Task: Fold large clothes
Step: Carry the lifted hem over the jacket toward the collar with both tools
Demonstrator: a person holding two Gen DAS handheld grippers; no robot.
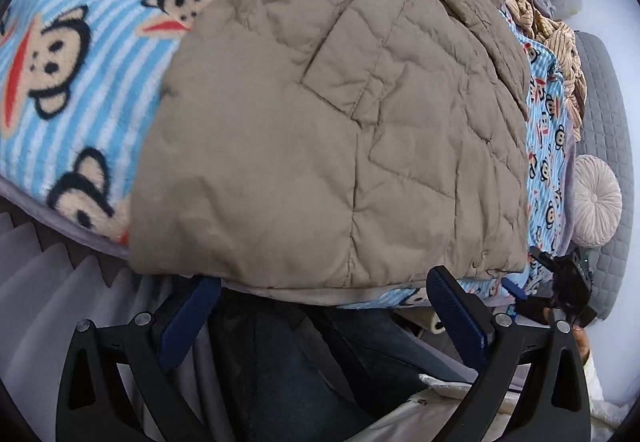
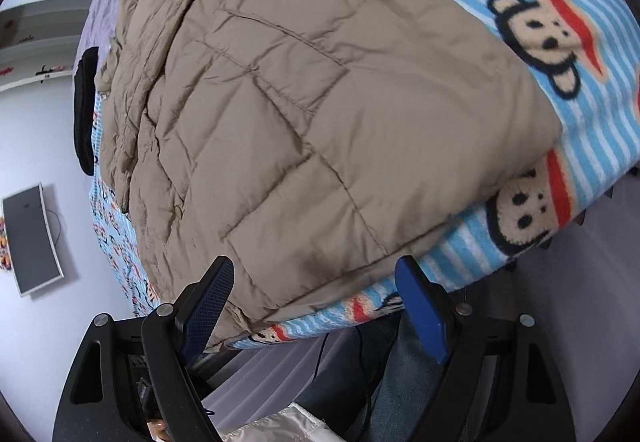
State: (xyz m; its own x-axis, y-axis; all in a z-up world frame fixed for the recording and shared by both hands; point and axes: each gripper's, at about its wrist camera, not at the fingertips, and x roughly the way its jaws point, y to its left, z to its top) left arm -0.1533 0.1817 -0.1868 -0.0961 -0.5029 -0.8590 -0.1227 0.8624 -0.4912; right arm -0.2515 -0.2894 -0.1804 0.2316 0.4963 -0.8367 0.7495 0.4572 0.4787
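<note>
A tan quilted jacket [image 1: 320, 130] lies spread on a bed covered by a blue striped monkey-print blanket [image 1: 76, 54]. Its hem hangs at the near bed edge. My left gripper [image 1: 320, 282] is open and empty, its fingers just below the hem. The other gripper [image 1: 568, 282] shows at the right, by the hem's corner. In the right wrist view the jacket [image 2: 320, 122] fills the middle on the blanket [image 2: 580, 102]. My right gripper [image 2: 316, 274] is open and empty, its fingers straddling the hem's near edge.
A beige knitted garment [image 1: 548, 38] lies beyond the jacket. A round cushion [image 1: 596, 198] and grey quilted mat [image 1: 608, 114] sit right of the bed. A black garment [image 2: 86, 110] hangs at the bed's left side. A monitor [image 2: 32, 238] is on the floor side.
</note>
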